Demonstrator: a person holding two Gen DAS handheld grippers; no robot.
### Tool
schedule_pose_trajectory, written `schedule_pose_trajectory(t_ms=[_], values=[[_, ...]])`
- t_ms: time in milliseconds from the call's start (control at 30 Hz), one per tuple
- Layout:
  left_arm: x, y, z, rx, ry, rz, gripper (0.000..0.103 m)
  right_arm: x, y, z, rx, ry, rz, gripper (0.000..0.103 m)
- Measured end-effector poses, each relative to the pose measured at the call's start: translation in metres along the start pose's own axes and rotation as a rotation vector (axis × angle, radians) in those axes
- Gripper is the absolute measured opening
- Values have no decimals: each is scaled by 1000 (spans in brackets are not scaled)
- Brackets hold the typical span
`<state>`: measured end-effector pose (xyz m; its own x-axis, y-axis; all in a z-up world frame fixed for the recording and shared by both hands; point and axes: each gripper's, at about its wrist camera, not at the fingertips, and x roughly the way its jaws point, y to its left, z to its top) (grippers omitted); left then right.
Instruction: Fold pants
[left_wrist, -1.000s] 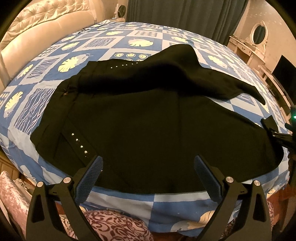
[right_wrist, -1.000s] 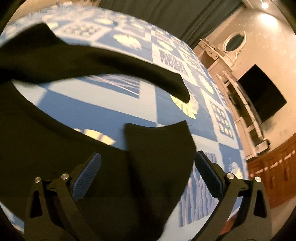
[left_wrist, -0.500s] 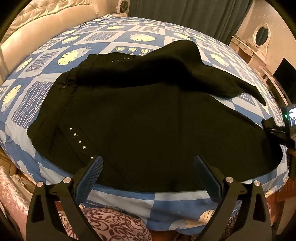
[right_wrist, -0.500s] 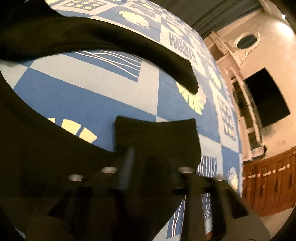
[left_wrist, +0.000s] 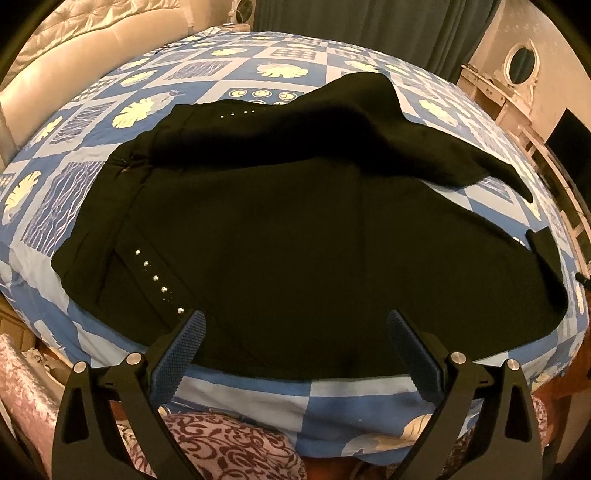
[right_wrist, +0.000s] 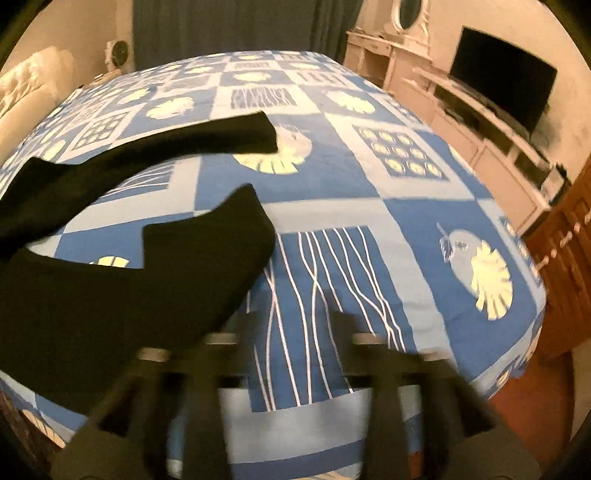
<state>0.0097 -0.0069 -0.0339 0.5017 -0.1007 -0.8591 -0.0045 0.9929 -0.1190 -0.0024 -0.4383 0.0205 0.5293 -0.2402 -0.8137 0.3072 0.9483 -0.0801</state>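
Observation:
Black pants (left_wrist: 295, 229) lie spread on the bed, waistband with silver studs at the left, legs running right. One leg is rumpled across the far side. My left gripper (left_wrist: 295, 343) is open and empty, hovering over the near edge of the pants. In the right wrist view the two leg ends (right_wrist: 207, 258) lie at the left, the near one with a folded-over hem. My right gripper (right_wrist: 291, 332) is blurred by motion, over bare bedspread to the right of the leg end, holding nothing; its fingers look closer together than before.
The bed has a blue and white patterned bedspread (left_wrist: 258, 391). A padded headboard (left_wrist: 55, 74) is at the far left. A white cabinet with a TV (right_wrist: 502, 96) stands to the right. Patterned fabric (left_wrist: 221, 443) lies below the bed's near edge.
My right gripper swung right and pulled back off the leg end, now over bare bedspread, and its fingers drew closer. My left gripper rose slightly and stayed open.

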Motion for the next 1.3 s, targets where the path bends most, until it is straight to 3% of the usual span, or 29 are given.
schedule_pose_trajectory(t_ms=[100, 233, 333, 467, 500, 533, 567, 633, 667, 700, 833, 1033, 1100, 1233, 1300], values=[[2, 0, -1, 2, 8, 5, 98, -2, 30, 13, -62, -22, 44, 65], [3, 2, -1, 1, 8, 7, 98, 24, 91, 33, -146, 28, 91, 65], [2, 4, 0, -10, 7, 7, 98, 46, 134, 41, -231, 59, 53, 65], [2, 10, 3, -32, 13, -4, 98, 76, 157, 45, -297, 98, -87, 65], [2, 11, 3, -36, 16, -7, 98, 81, 156, 44, -291, 114, -104, 57], [2, 11, 3, -40, 17, -11, 98, 87, 151, 43, -274, 134, -108, 45], [2, 12, 4, -42, 18, -15, 98, 89, 145, 42, -255, 149, -79, 26], [2, 12, 3, -43, 21, -18, 98, 86, 130, 38, -210, 150, -40, 21], [3, 12, 3, -43, 23, -20, 98, 81, 123, 37, -195, 136, -29, 11], [3, 12, 3, -43, 25, -20, 98, 76, 115, 36, -175, 123, -16, 9], [3, 10, 2, -35, 26, -16, 98, 40, 66, 29, -41, 47, 47, 8], [5, 7, 0, -27, 29, -18, 98, 8, -23, -1, 137, -8, 40, 8], [5, 6, -1, -25, 29, -18, 98, 11, -51, -14, 203, 7, 44, 7], [4, 4, 0, -17, 23, -16, 98, 30, -110, -58, 451, 85, 190, 9], [4, 5, 0, -20, 21, -19, 98, 39, -129, -79, 567, 120, 250, 18]])
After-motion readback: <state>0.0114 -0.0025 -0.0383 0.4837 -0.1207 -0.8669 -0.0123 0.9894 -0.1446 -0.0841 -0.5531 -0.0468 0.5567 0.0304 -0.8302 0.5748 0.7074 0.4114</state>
